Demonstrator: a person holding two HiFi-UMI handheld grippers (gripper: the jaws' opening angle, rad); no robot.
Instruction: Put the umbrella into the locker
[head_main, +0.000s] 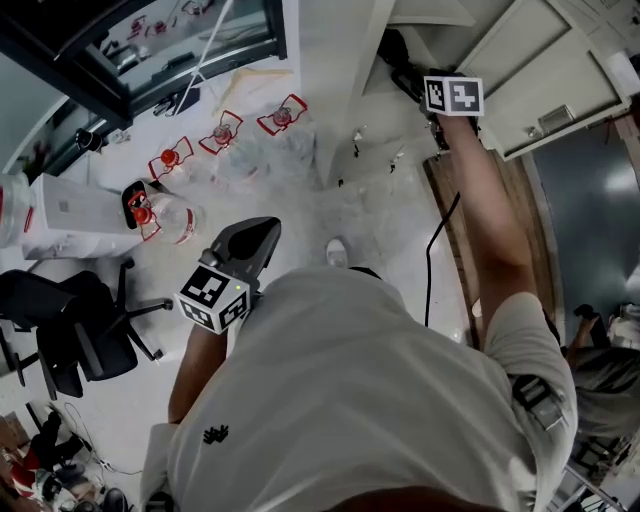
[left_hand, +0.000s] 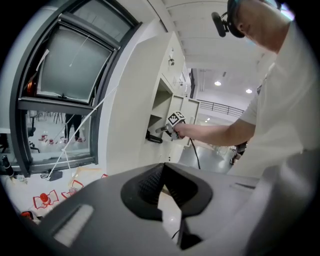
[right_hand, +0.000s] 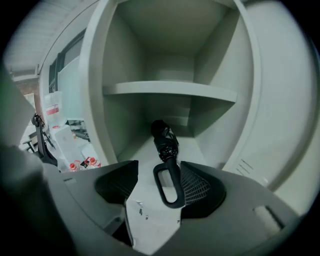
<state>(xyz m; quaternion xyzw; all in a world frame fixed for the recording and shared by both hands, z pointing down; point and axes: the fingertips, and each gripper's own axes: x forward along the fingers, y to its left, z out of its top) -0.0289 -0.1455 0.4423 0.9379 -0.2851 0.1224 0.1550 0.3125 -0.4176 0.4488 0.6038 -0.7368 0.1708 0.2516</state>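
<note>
The right gripper is released: its jaws stand wide apart, and the umbrella's loop handle lies in the gap without being pinched. The handle sits close against the right-hand pad, and it may be touching it, though the angle makes that hard to settle.

The locker is open in front of this gripper, with a shelf across its middle. The umbrella, black and folded, lies on the floor of the compartment below that shelf, so it looks to be already stowed. Its long axis runs straight away from the claw into the locker's depth, leaning slightly left. The handle points back at the jaws and the canopy end points at the rear wall.

The left gripper is clenched on nothing and held back by the person's body, well apart from the locker, so the right one is the nearer. Backing straight out along that axis should clear the handle.
</note>
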